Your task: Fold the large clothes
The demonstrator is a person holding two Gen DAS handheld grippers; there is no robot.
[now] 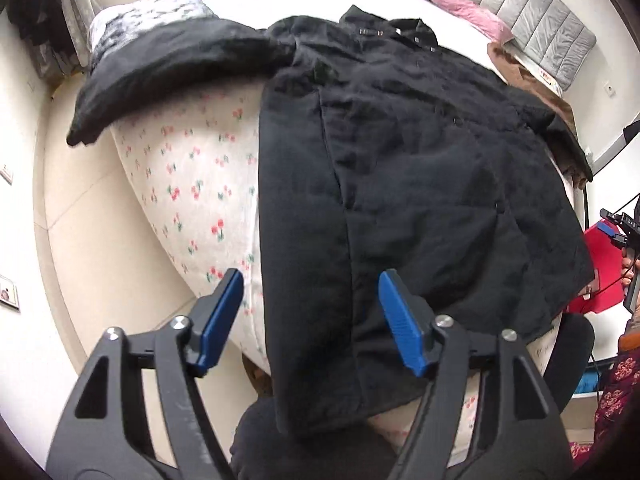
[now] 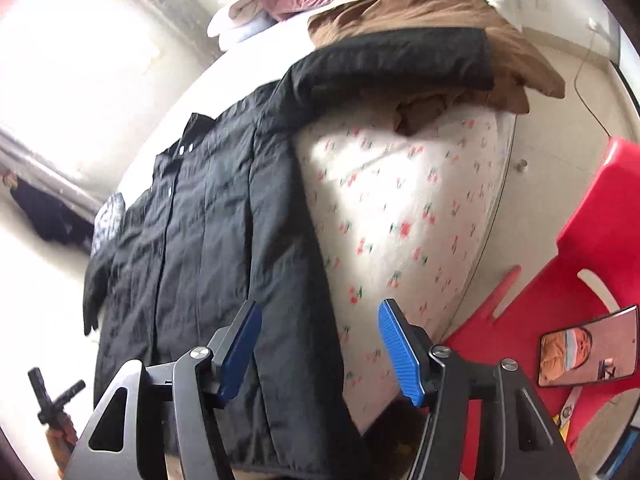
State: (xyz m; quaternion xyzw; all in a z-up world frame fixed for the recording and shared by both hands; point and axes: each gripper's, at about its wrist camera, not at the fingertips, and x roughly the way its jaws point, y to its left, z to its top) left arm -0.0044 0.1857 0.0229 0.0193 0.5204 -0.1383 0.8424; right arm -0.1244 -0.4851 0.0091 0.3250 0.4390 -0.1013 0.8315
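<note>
The black coat [image 1: 400, 168] lay spread flat, front up, across the foot of the bed [image 1: 192, 184], its hem hanging just over the near mattress edge and its snap-studded placket running up toward the collar. One sleeve [image 1: 168, 76] stretched out to the left, its cuff drooping past the bed's corner over bare cream floor [image 1: 80, 240]; the other sleeve [image 2: 400, 60] reached right and rested on a rumpled brown garment [image 2: 460, 16]. The coat's fabric looked matte, quilted in long vertical panels, softly creased. The sheet beneath was white with small red cherry prints. The left gripper [image 1: 310, 320] hovered above the hem, its blue ribbed pads spread wide and holding nothing, one finger over the sheet and one over the coat. The right gripper [image 2: 320, 348] hung likewise spread and empty at the coat's right edge, where cloth met open sheet. A red plastic chair [image 2: 580, 240] stood close by the bed's right side, a phone [image 2: 588, 348] lying on its seat.
</note>
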